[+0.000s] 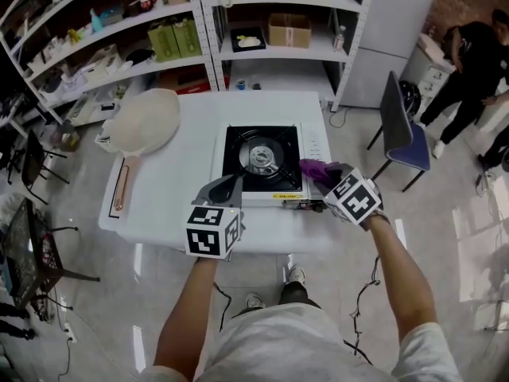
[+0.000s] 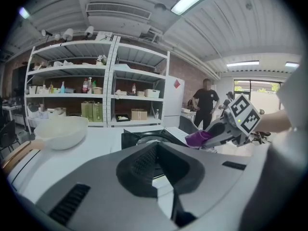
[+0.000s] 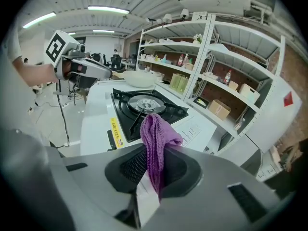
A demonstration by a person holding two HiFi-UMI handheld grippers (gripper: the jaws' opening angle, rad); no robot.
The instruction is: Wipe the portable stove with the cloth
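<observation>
Evidently poised to wipe, the right gripper (image 3: 154, 170) pinches the purple cloth (image 3: 156, 134) right of centre over the portable stove's (image 1: 262, 159) edge, while the left gripper (image 1: 225, 190) waits closed, empty.

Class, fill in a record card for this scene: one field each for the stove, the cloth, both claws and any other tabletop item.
stove: portable stove on white table, burner bare
cloth: purple cloth, held at the stove's right front
right claw: shut on purple cloth
left claw: shut, empty, near stove's front left corner
other: cream pan, left of stove
</observation>
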